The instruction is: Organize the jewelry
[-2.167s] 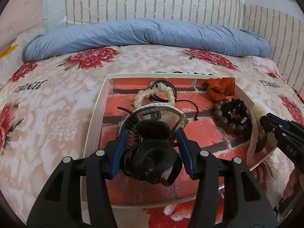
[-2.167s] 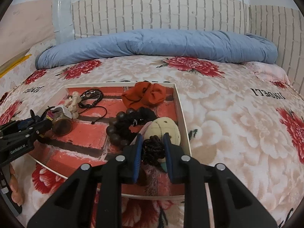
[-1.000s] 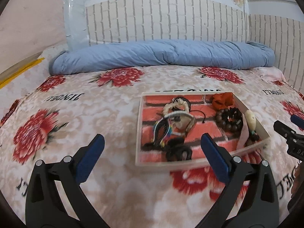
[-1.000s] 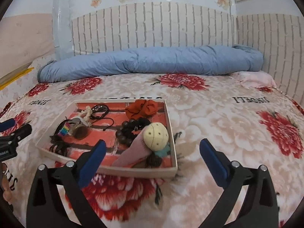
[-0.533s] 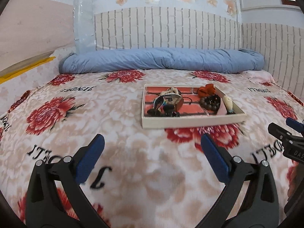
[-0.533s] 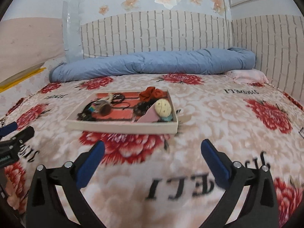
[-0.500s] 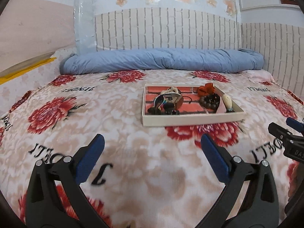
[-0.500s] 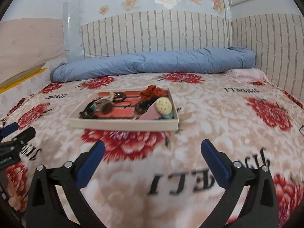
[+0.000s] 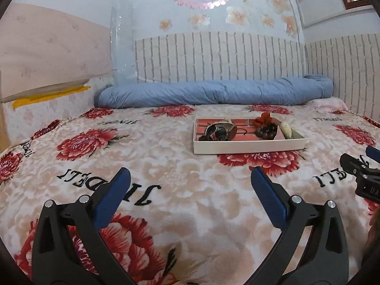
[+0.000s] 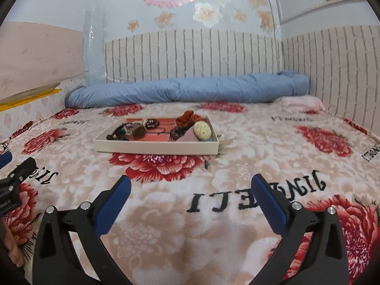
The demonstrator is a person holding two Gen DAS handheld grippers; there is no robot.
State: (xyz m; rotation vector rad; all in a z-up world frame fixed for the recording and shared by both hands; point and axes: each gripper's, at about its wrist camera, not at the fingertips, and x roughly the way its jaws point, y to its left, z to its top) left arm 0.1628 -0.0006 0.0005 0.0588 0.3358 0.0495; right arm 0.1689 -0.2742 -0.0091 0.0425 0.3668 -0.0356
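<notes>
Both of our hand-held grippers are spread wide with nothing in them. The left hand-held gripper (image 9: 190, 190) hangs over the floral blanket (image 9: 147, 166) on the bed, blue pads far apart, and the right hand-held gripper (image 10: 191, 194) is the same, gaping over the black lettering woven into the blanket. Each one peeks into the other's view at the edge of the frame.

The jewelry is all sitting in the shallow white tray (image 9: 247, 146), which rests on the blanket well ahead of both grippers, roughly mid-bed. The tray has a red brick-pattern lining. Inside, on the left, there's a dark tangle of bracelets and cords (image 9: 217, 131). Toward the right we can see an orange scrunchie (image 10: 187, 116) at the back, a dark beaded bracelet (image 9: 266, 130) in front of it, and a cream egg-shaped piece with dots (image 10: 202, 130) against the right wall. The finer bits in the tangle are too small to sort out.

Behind the tray, a rolled blue duvet (image 9: 213, 93) lies along the brick-pattern wall.
</notes>
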